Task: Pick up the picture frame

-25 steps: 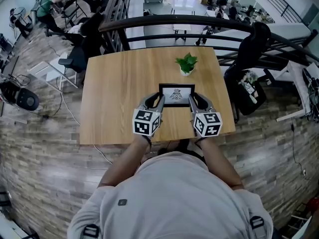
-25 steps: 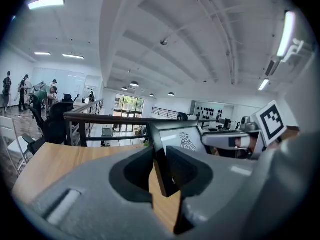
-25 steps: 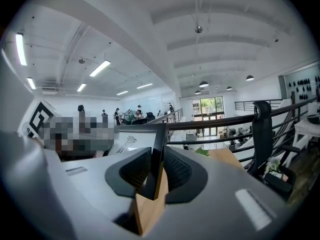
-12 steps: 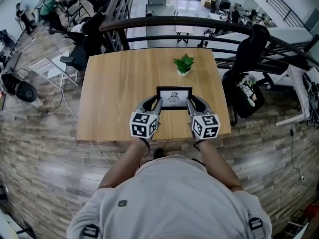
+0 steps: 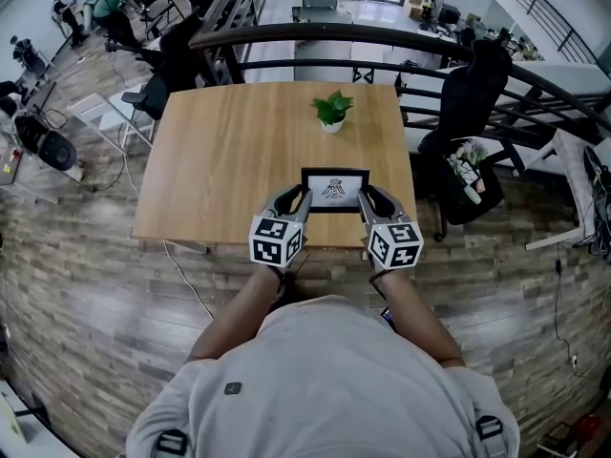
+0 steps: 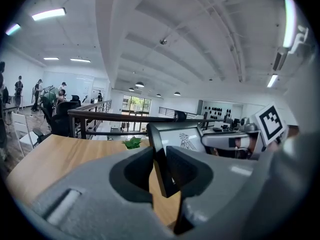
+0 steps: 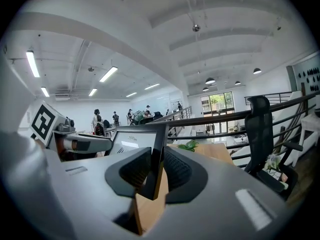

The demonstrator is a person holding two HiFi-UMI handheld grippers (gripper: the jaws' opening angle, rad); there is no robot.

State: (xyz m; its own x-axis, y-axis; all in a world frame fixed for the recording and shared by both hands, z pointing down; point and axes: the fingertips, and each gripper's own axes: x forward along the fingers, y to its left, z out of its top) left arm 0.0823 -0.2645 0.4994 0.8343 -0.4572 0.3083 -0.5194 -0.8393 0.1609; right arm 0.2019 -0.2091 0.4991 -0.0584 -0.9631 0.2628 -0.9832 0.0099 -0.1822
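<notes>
The black picture frame (image 5: pixel 335 190) with a white print hangs above the near edge of the wooden table (image 5: pixel 220 160), held between both grippers. My left gripper (image 5: pixel 304 198) is shut on the frame's left edge, which stands upright between its pads (image 6: pixel 161 164). On the opposite edge my right gripper (image 5: pixel 366 198) is shut in the same way, that edge filling its jaws (image 7: pixel 156 169). Each gripper view shows the frame (image 6: pixel 182 136) (image 7: pixel 135 141) with the other gripper beyond it.
A small potted plant (image 5: pixel 331 111) stands on the table's far side. A black railing (image 5: pixel 382 41) curves behind the table. A black office chair (image 5: pixel 468 93) stands at the table's right. People sit at desks at the far left.
Both grippers have drawn back together with the frame, from over the table's middle to its near edge. The table and plant now lie farther away in the head view.
</notes>
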